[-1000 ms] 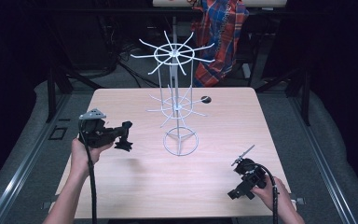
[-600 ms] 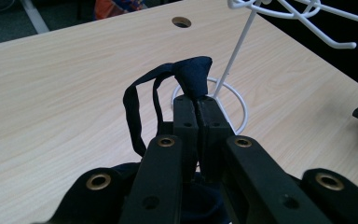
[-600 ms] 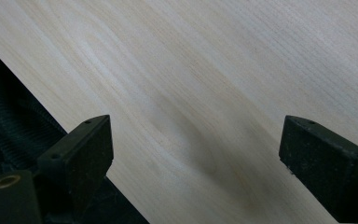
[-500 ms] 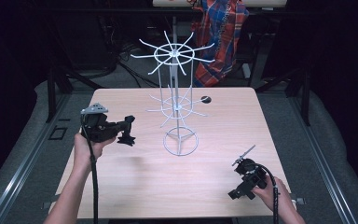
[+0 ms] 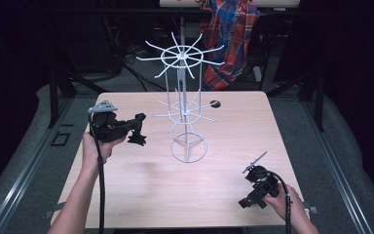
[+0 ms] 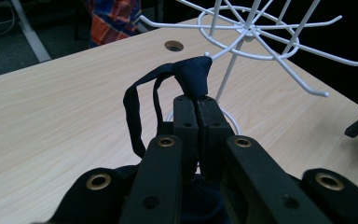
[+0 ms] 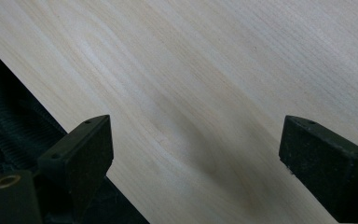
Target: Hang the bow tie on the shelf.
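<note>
A: What's the left gripper [image 6: 196,105] doing?
B: Clamped on a dark strap [image 6: 186,77], just beside the wire rack [image 5: 185,109].
A: Next?
B: Probably hook the loop onto a prong. Right gripper [image 7: 193,163] hangs wide, empty.

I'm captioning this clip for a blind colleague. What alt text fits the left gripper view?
The left claw is shut on a dark blue cloth strap, whose loop hangs to its left. Behind it a white wire rack stands on the light wooden table.
</note>
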Demonstrator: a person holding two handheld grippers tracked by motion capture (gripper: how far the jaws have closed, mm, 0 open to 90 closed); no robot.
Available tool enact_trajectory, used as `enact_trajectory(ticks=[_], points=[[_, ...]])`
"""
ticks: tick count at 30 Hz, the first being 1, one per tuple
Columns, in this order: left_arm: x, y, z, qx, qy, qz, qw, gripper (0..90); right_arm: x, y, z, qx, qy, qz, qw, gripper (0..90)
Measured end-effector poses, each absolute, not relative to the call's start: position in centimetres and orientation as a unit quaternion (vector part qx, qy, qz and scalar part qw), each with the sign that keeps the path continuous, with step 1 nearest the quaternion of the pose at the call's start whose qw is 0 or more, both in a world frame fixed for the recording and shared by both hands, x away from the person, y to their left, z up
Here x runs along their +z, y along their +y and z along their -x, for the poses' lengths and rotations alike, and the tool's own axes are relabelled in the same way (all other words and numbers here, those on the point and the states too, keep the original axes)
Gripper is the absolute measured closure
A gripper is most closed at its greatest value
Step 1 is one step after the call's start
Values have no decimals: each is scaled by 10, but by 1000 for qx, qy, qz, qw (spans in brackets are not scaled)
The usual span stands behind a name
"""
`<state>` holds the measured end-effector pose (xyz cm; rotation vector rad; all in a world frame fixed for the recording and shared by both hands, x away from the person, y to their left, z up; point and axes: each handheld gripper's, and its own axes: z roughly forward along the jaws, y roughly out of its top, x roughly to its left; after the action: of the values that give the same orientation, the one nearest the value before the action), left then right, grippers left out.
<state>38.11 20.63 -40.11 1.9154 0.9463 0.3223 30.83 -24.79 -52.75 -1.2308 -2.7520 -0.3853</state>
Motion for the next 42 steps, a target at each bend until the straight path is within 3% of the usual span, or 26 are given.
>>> enact_trajectory(ticks=[42], points=[[-401, 163, -393, 146, 350, -813, 442, 881, -527, -249, -308, -128, -904, 405, 51, 94]])
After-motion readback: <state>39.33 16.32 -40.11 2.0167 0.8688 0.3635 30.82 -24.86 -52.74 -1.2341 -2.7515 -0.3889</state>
